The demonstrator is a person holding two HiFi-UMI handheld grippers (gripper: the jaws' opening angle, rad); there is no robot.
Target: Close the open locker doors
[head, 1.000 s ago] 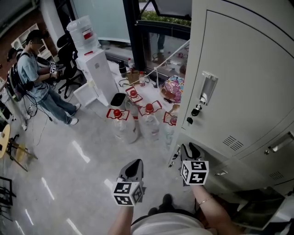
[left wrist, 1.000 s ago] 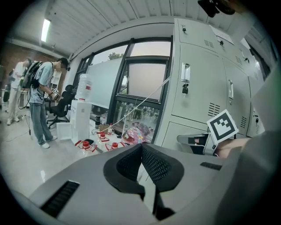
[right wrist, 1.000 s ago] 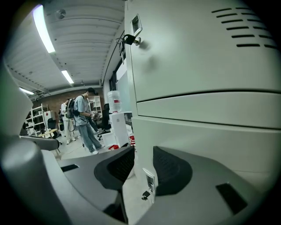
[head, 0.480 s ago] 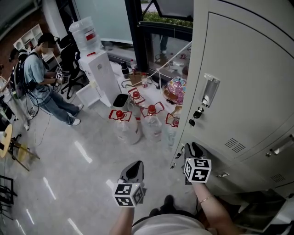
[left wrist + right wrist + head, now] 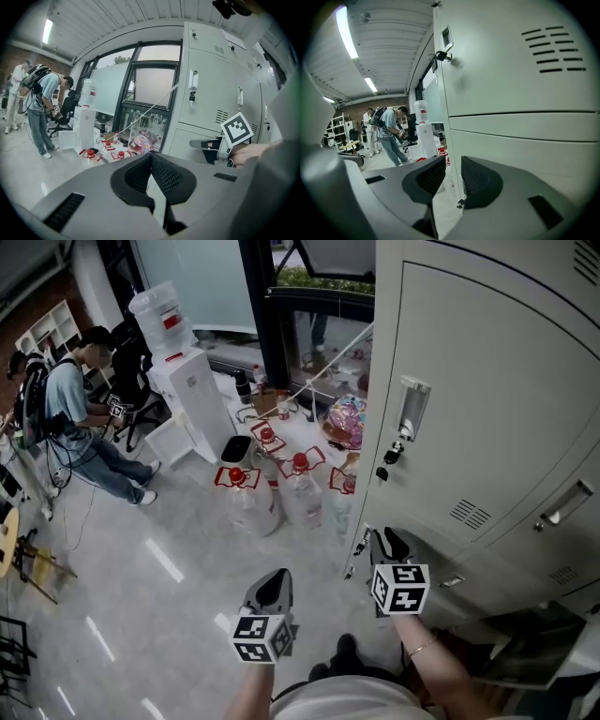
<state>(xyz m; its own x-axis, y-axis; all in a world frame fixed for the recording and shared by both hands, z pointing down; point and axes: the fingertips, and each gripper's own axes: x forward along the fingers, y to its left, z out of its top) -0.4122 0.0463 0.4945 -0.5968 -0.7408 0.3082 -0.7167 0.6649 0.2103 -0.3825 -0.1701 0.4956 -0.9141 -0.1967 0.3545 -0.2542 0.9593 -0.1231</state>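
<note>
Hovering at the left end of the tall pale grey metal locker bank (image 5: 386,324), the right gripper (image 5: 453,163) points at the free vertical edge of the bank's lower pale grey steel door (image 5: 525,154), just under the upper door with louvred vents (image 5: 553,47). Its black ribbed jaws have just been closing and now stand apart with the door's edge in the gap. Floor shows between that edge and the left pad, so nothing is clamped. Whether the lower door sits fully shut cannot be told. The left gripper (image 5: 151,157) hangs in front of the bank, away from the doors, jaws together and empty. Beyond the bank's left end stand clear water jugs with red caps (image 5: 281,488) and a white water dispenser (image 5: 187,381).
</note>
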